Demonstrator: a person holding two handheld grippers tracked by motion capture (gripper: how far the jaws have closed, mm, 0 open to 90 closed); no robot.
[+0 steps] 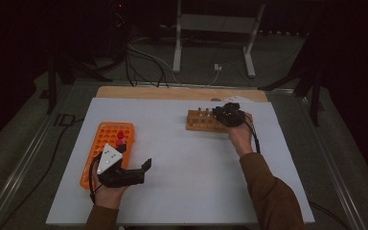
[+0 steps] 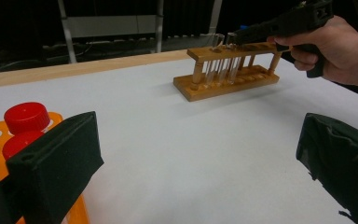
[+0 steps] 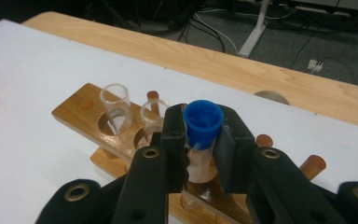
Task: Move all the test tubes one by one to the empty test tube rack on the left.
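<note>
Pinching a blue-capped tube (image 3: 202, 128) over the wooden rack (image 1: 202, 121) near the surface's far edge, the right gripper (image 3: 200, 140) suggests work underway. Two open tubes (image 3: 116, 108) stand racked. Left gripper (image 1: 141, 170) rests spread beside the orange rack (image 1: 98, 143) at the left edge.

Glossy varnished wooden rack (image 3: 116, 140), clear glass tubes (image 3: 115, 108), matt blue plastic cap (image 3: 203, 122)

Right tool (image 1: 226, 114) at wooden rack (image 1: 202, 121)
</note>
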